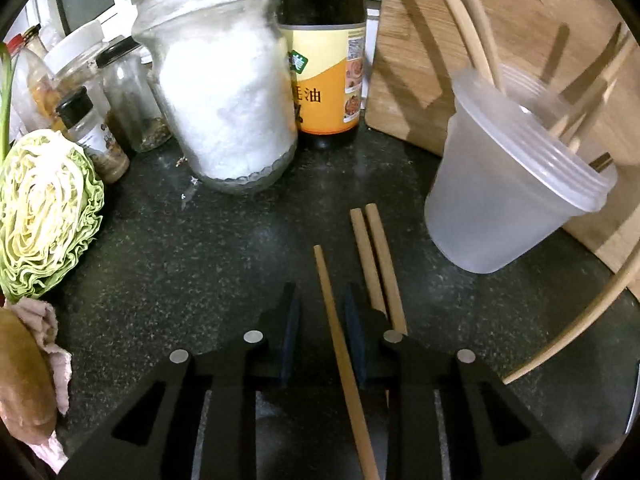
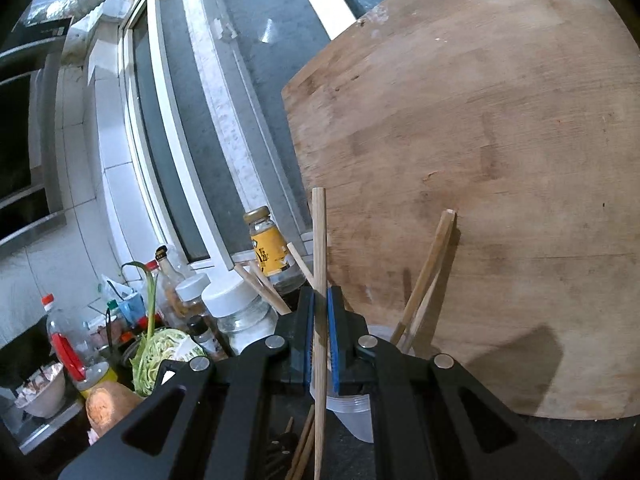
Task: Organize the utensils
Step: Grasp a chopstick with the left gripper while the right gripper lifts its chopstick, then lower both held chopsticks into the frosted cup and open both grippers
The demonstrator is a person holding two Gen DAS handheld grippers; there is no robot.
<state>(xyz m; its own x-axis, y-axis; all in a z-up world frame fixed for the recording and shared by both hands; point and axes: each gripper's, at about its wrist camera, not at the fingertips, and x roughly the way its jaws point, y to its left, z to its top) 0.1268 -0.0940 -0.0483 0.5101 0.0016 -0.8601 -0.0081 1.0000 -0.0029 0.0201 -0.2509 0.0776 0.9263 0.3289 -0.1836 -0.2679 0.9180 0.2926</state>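
Your left gripper point(image 1: 320, 312) straddles a chopstick point(image 1: 332, 320) lying near-to-far on the counter point(image 1: 180, 248), jaws narrowed but not clearly pinching. The cup point(image 1: 500, 200) stands far right. Your right gripper point(image 2: 320, 320) clamps another chopstick point(image 2: 319, 240) upright.

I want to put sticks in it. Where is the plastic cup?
In the left wrist view the plastic cup is on the right, tilted on the dark counter against the wooden board, just right of two loose chopsticks.

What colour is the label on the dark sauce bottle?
The label on the sauce bottle is orange-yellow and cream; the left wrist view shows it best.
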